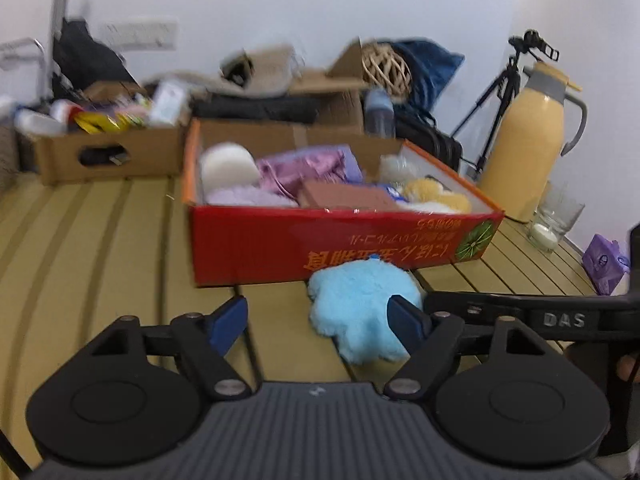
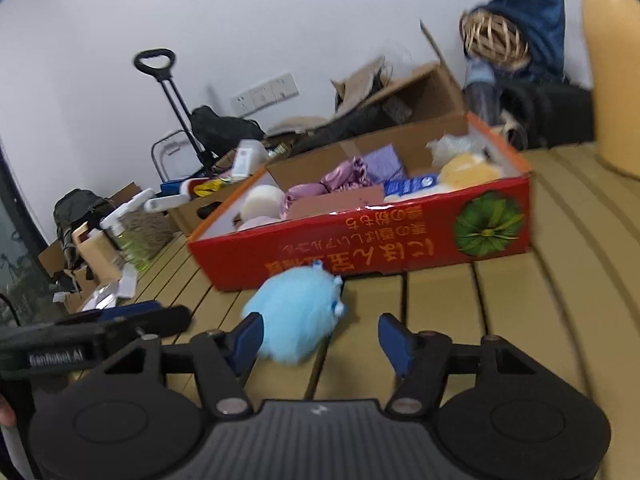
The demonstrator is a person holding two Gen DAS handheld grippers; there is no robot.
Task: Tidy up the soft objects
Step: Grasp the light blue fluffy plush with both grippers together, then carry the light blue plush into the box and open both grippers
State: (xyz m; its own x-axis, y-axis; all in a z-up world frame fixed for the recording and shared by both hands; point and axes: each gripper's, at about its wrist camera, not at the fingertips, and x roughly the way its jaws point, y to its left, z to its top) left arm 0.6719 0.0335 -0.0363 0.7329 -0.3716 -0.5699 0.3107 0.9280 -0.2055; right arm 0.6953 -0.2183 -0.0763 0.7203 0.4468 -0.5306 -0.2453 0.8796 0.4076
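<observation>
A slatted yellow table (image 1: 100, 240) stood against a white wall, with a red box (image 1: 328, 240) full of soft things on it. A blue plush toy (image 1: 360, 312) lay on the table, touching the front of the box. The left gripper (image 1: 320, 320) had its jaws apart, the toy beside its right finger. The right gripper (image 2: 320, 336) was also apart, the toy by its left finger.

The slatted tan worktop (image 1: 100, 240) carries a red box (image 1: 340, 240) of soft things near its middle. A blue plush (image 1: 356, 316) lies on the slats just in front of the box. Behind and to the left sits a brown carton (image 1: 108, 152). At the right stand a yellow jug (image 1: 528, 148), a glass (image 1: 556, 216) and a purple packet (image 1: 604, 260).
</observation>
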